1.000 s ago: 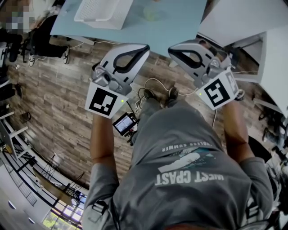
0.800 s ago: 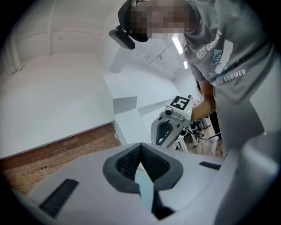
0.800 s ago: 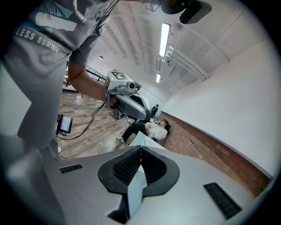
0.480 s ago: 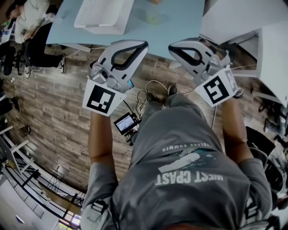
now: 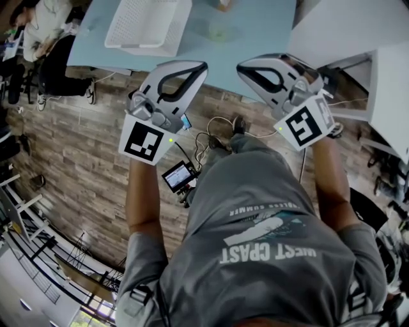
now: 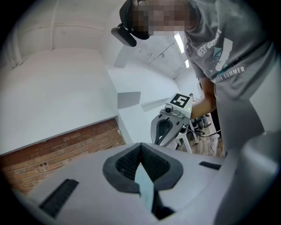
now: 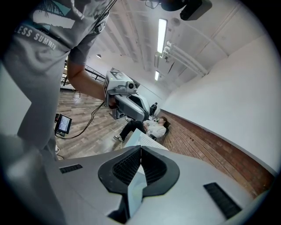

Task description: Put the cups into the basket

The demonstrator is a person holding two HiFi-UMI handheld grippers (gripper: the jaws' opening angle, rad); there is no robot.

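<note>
Light blue table (image 5: 255, 38) at top of head view, near edge toward person. White slatted basket (image 5: 148, 24) on left part, empty as far as visible. Pale translucent cup (image 5: 217, 30) just right of basket, apart from it. Small orange-brown object (image 5: 223, 4) beyond cup, cut by frame edge, unidentifiable

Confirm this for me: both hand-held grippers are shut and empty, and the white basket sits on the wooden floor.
One error: the head view shows the white basket on the blue table, not the wooden floor. The left hand-held gripper and right hand-held gripper are shut and empty.
</note>
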